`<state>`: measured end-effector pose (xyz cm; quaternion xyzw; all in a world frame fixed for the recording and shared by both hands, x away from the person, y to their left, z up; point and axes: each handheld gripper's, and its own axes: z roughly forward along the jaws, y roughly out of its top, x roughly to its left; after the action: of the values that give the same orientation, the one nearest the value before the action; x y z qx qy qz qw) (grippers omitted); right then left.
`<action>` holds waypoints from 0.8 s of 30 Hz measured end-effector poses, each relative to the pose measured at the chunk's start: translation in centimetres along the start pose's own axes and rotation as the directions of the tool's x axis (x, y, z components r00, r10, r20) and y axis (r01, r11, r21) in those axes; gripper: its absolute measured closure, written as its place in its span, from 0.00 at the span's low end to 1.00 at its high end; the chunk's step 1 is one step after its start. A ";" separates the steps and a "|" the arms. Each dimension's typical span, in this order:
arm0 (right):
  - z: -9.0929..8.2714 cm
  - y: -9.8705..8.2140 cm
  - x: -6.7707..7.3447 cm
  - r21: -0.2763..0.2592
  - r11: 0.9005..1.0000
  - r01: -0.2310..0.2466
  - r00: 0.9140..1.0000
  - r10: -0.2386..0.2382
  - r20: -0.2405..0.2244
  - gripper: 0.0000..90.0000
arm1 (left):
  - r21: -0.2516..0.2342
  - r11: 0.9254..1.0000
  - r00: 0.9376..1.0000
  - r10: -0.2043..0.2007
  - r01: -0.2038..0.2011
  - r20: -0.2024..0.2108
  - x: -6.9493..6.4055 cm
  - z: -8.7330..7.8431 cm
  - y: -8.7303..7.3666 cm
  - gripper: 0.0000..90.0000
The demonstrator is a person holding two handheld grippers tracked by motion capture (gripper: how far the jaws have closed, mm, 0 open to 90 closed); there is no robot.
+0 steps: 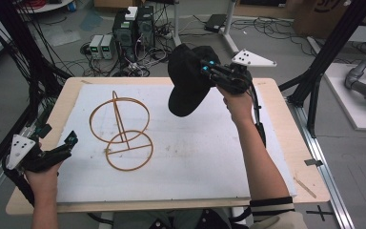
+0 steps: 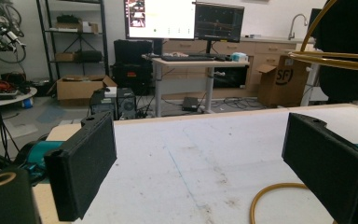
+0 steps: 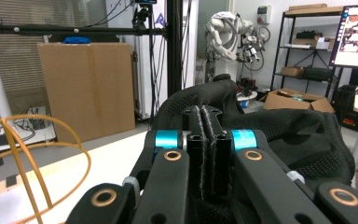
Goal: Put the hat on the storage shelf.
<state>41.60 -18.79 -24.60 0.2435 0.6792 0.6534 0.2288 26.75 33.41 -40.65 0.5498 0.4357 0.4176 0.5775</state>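
Cap, brim hidden, hangs pinched by right gripper; left gripper gapes empty.

Letters "SF" on the cardboard box beside the desk.

Black cap hangs in the air over the far right of the tabletop, crown drooping; gold wire stand, two rings on a stem, sits upright centre-left, well apart.
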 end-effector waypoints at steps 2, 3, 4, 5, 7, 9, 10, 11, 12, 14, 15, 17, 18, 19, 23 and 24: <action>0.2 0.7 0.4 -0.008 1.000 0.005 1.000 -0.005 0.002 0.99 | 0.001 1.000 1.000 -0.001 0.001 -0.003 0.0 0.0 0.0 0.11; 0.3 1.0 0.5 -0.014 1.000 0.007 1.000 -0.007 0.003 0.99 | 0.001 1.000 1.000 -0.002 0.002 -0.004 0.1 0.0 -0.1 0.11; 0.4 1.3 0.6 -0.016 1.000 0.007 1.000 -0.007 0.004 0.99 | 0.002 1.000 1.000 0.000 0.000 -0.005 0.1 -0.1 -0.1 0.11; 0.5 1.7 0.8 -0.019 1.000 0.007 1.000 -0.007 0.004 0.99 | 0.002 1.000 1.000 -0.002 0.002 -0.007 0.2 -0.1 -0.1 0.11; 0.7 2.2 1.0 -0.030 0.999 0.017 1.000 -0.017 0.003 0.99 | -0.001 1.000 1.000 -0.008 0.008 -0.012 0.2 -0.1 -0.1 0.11; 0.9 2.9 1.4 -0.038 0.999 0.020 1.000 -0.020 0.001 0.99 | -0.001 1.000 1.000 -0.009 0.009 -0.015 0.3 -0.2 -0.1 0.11; 1.0 3.2 1.6 -0.045 0.999 0.025 1.000 -0.025 -0.001 0.99 | -0.002 1.000 1.000 -0.011 0.011 -0.016 0.4 -0.2 -0.2 0.11; 1.1 3.6 1.8 -0.048 0.999 0.022 1.000 -0.022 0.002 0.99 | -0.001 1.000 1.000 -0.010 0.010 -0.016 0.4 -0.2 -0.2 0.11; 1.2 3.8 1.9 -0.053 0.998 0.024 1.000 -0.024 0.003 0.99 | -0.001 1.000 1.000 -0.011 0.011 -0.017 0.4 -0.2 -0.2 0.11; 1.3 4.4 2.3 -0.064 0.998 0.028 1.000 -0.028 0.002 0.99 | -0.002 1.000 1.000 -0.012 0.012 -0.018 0.4 -0.2 -0.2 0.11; 1.4 4.6 2.4 -0.066 0.997 0.029 1.000 -0.029 0.003 0.99 | -0.003 1.000 1.000 -0.013 0.013 -0.019 0.4 -0.3 -0.1 0.11; 1.6 5.1 2.7 -0.069 0.997 0.034 0.999 -0.034 0.007 0.99 | -0.003 1.000 1.000 -0.012 0.012 -0.018 0.4 -0.3 -0.1 0.11; 1.7 5.2 2.8 -0.070 0.997 0.035 0.999 -0.035 0.009 0.99 | -0.002 1.000 1.000 -0.012 0.012 -0.018 0.4 -0.3 -0.1 0.11; 1.9 5.8 3.0 -0.074 0.996 0.041 0.999 -0.041 0.007 0.99 | -0.004 1.000 1.000 -0.013 0.012 -0.018 0.4 -0.3 -0.1 0.11; 2.2 6.5 3.4 -0.074 0.996 0.048 0.999 -0.047 0.005 0.99 | -0.006 1.000 1.000 -0.015 0.015 -0.018 0.4 -0.3 -0.1 0.11; 2.3 6.6 3.5 -0.074 0.996 0.048 0.999 -0.047 0.006 0.99 | -0.007 1.000 1.000 -0.017 0.016 -0.019 0.4 -0.3 -0.1 0.11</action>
<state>40.48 -14.64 -18.04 0.2201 0.6597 0.6719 0.2547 26.62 33.88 -40.77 0.5404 0.4442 0.4194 0.5787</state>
